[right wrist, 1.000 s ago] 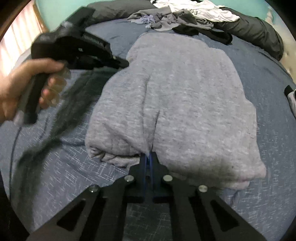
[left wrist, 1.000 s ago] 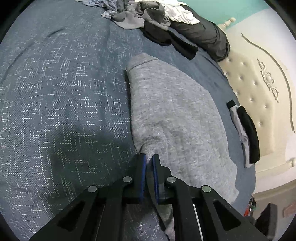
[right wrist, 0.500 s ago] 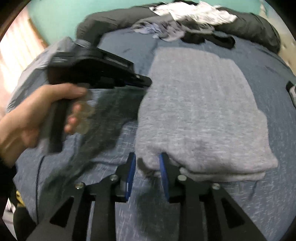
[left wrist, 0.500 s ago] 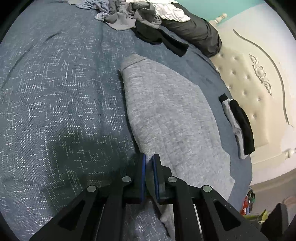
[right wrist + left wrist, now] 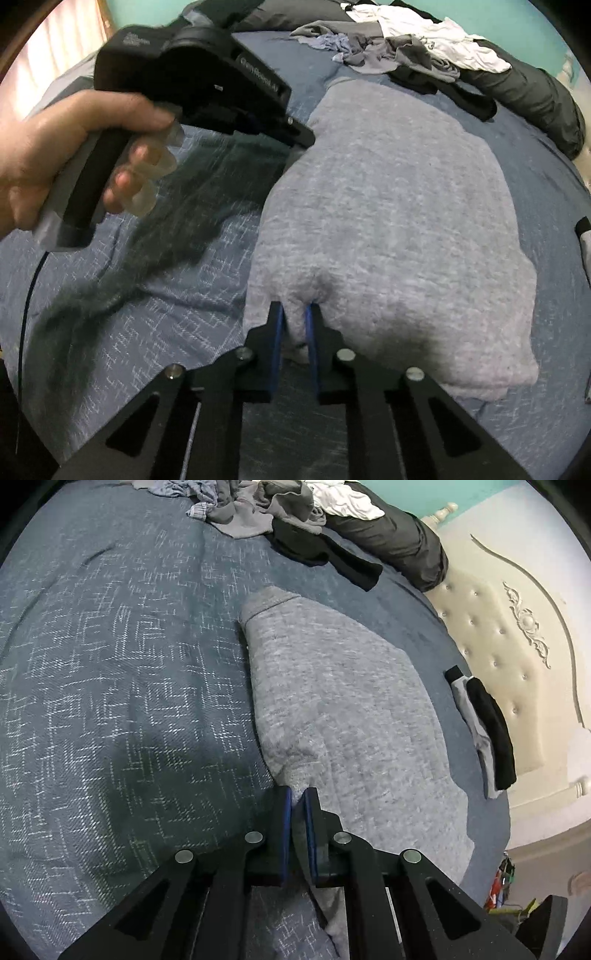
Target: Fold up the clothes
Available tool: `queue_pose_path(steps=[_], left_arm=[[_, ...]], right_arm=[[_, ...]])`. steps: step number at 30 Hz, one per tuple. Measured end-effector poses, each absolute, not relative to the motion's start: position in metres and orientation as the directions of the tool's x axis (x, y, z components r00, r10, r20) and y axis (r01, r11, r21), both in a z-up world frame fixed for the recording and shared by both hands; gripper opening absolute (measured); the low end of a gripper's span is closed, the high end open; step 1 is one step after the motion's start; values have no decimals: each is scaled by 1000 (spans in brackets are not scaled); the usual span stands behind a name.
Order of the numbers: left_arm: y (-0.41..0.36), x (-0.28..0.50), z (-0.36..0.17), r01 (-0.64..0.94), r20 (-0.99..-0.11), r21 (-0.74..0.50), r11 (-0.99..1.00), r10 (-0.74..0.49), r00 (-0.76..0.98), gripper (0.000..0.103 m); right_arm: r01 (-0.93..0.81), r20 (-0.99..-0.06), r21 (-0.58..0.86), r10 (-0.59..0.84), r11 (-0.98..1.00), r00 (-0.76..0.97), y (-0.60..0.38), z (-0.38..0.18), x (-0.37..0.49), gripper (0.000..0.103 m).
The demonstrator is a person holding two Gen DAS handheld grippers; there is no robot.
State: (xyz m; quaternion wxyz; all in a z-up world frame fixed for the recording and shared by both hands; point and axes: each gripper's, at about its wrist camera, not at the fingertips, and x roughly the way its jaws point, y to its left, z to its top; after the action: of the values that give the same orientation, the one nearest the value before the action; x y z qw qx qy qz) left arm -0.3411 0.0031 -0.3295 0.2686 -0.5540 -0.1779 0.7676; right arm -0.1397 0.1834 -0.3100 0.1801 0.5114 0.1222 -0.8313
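Sweater (image 5: 391,221), grey knit: soft, thick, limp, light; lies folded flat on bed (image 5: 110,686). Left gripper (image 5: 297,797): jaws nearly together, pinching a near corner. Right gripper (image 5: 293,314): jaws slightly spread around a bunched near-edge fold. Best hold: edges, corners. Containers: none seen.

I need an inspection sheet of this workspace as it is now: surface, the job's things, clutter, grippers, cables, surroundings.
Surface: blue patterned bedspread, wrinkled near the left gripper.
Job's things: grey sweater folded flat; small folded grey-and-black stack by the headboard.
Clutter: pile of unfolded clothes at the far end, on a dark rolled duvet.
Grippers: left gripper shut on the sweater's edge; right gripper partly open around a fold of cloth.
Cables: thin dark cable below the person's hand.
Surroundings: cream tufted headboard, teal wall.
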Motion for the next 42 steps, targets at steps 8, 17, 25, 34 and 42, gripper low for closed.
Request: queue_pose_path(steps=[8,17,25,34,42], left_arm=[[8,-354,-337,-195,-758,-580,-791,612,-225,8],[26,-347,-322,-344,-824,-423,-838,514,-239,9],[49,-334,-310,-501,-869,-209,-840,394,-298,10],[56,-343,-312,-513,-876,-213,-831,395,-276,10],[57,-352,-312,-503,-877,-214,-837,391,-278,10]], right_arm=[[428,-894,-13,-181,-904,-410,186,-313,-141,10],[427,-893,8,-198,-904,-403,189,-312,-140,11],[419,-888,25,-212,-908,-408,186,-306,-134,11],[400,-846,66,-264,-914,-464,162,-269,-142,15],[381,-885,-24,-158,-924,-439,161,-310,-148,3]])
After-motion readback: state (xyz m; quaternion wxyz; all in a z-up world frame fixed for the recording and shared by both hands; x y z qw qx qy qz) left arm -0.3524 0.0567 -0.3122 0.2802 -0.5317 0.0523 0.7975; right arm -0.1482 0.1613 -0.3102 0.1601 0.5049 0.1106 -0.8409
